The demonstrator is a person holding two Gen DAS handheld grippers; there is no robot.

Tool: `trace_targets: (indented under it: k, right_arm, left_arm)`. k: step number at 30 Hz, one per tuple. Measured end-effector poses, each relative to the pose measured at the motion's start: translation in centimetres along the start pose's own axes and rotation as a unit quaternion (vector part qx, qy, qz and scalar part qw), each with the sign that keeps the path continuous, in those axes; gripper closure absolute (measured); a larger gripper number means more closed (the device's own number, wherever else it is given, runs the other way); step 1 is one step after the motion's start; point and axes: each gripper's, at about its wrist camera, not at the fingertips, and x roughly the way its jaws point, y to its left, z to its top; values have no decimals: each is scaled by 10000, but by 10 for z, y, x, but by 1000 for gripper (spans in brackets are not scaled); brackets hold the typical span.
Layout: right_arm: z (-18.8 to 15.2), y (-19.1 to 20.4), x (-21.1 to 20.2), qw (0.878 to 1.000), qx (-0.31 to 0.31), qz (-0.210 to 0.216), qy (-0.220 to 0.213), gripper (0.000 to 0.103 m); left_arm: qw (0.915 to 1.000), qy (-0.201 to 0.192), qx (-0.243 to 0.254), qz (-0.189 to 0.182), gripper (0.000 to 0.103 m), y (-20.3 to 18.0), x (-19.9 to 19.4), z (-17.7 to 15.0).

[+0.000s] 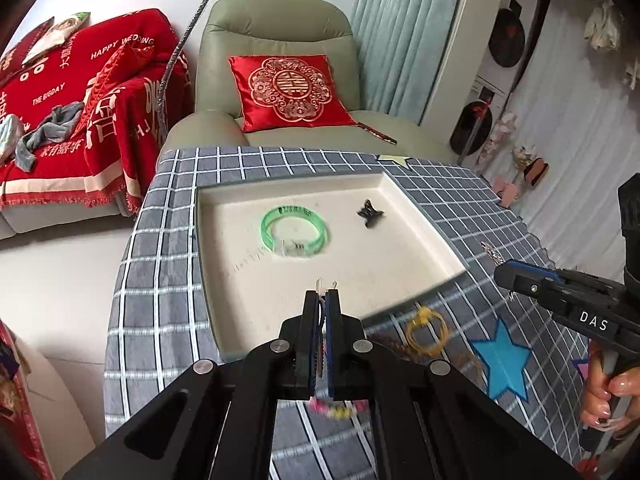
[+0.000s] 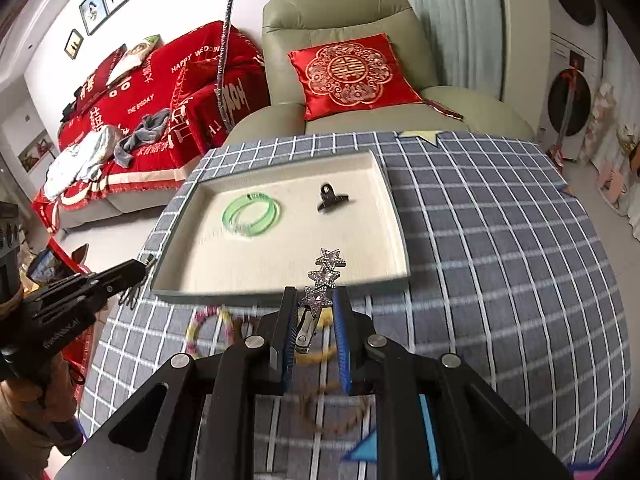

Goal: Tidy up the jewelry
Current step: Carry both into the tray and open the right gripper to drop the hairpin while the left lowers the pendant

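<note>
Both grippers pinch hair clips: my right gripper (image 2: pixel 316 300) clamps a glittery star-shaped hair clip (image 2: pixel 325 276), my left gripper (image 1: pixel 322 300) a thin clear clip (image 1: pixel 325 285). Each hangs over the near rim of the cream felt tray (image 2: pixel 400 240) holding a glossy green bangle (image 2: pixel 251 213).

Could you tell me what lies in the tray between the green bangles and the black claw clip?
Nothing: in both wrist views the tray floor is bare between the green bangles and the black claw clip.

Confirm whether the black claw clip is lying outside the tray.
No: the black claw clip lies inside the tray, to the right of the green bangles.
</note>
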Motion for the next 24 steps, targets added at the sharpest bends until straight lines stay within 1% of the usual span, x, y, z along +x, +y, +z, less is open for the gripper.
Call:
trace_targets:
  k: [2, 5, 8, 13, 21, 24]
  right_arm:
    - [10, 0, 10, 10000, -6, 47, 25, 84]
    - [25, -3, 28, 9999, 14, 99, 106, 84]
    - [41, -6, 52, 9997, 16, 147, 208, 84]
    - [56, -17, 87, 9990, 111, 179, 405, 84]
    - [61, -24, 138, 9967, 89, 97, 798, 84]
    - [59, -26, 154, 9958, 86, 53, 913, 84]
  left_arm:
    - [10000, 43, -44, -3, 86, 3, 10, 9]
    - [9999, 129, -12, 89, 86, 6, 28, 19]
    - [9991, 331, 47, 251, 86, 10, 49, 26]
    - [9975, 643, 59, 274, 86, 17, 79, 32]
    - [9927, 1143, -14, 389, 86, 27, 118, 32]
    - [9927, 1118, -2, 458, 86, 27, 124, 34]
